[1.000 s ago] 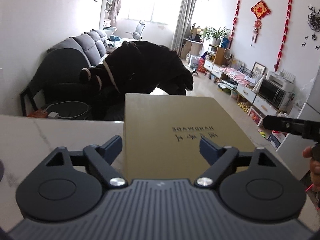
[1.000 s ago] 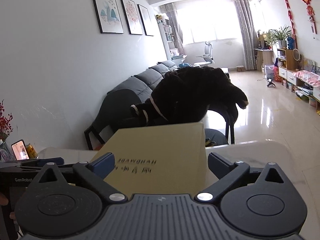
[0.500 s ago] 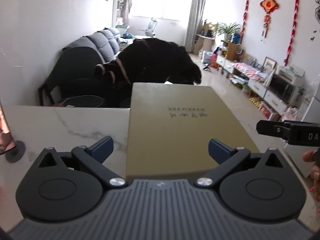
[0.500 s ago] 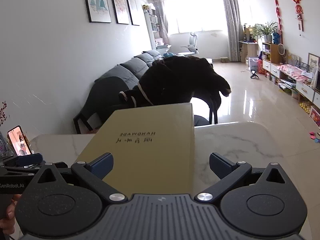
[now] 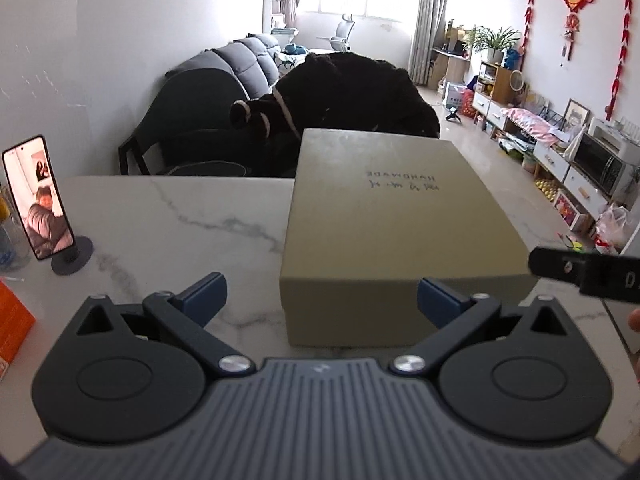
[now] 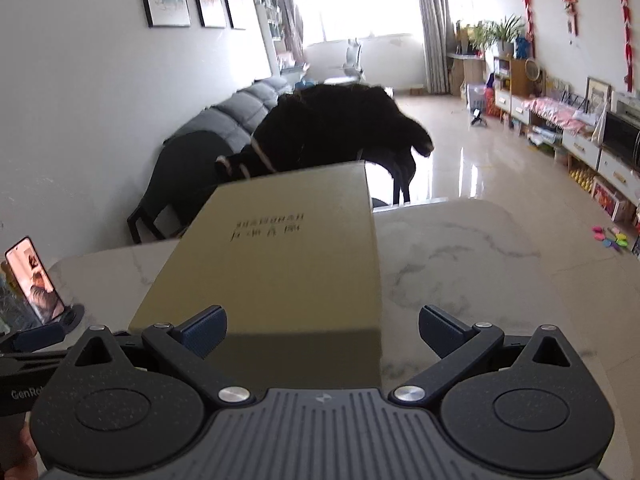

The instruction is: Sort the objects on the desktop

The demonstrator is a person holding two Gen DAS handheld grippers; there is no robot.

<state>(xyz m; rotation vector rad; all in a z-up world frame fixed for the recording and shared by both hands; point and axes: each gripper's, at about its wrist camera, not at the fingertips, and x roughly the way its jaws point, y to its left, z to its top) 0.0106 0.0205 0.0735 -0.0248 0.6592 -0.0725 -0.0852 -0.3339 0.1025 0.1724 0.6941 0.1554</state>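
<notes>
Left wrist view: the left gripper (image 5: 320, 294) has its jaws spread wide with nothing between them, and the khaki box (image 5: 400, 220) sits closed on the marble table (image 5: 168, 216), just beyond the fingertips and a little to the right. From the right wrist view the right gripper (image 6: 322, 330) is likewise spread apart and empty, with the box's near end just past its left finger (image 6: 202, 330). As I judge it, the box is set down near the table's far right side and neither tool holds anything, so that piece looks placed. An orange carton (image 5: 12, 324) at the near left edge and a phone on a stand (image 5: 38, 198) at the far left may be left to sort. The tabletop is pale, veined and glossy. Beyond it are a grey sofa (image 5: 236, 64), a black plush heap (image 5: 352, 92), a bright window and low cabinets along the right wall.
</notes>
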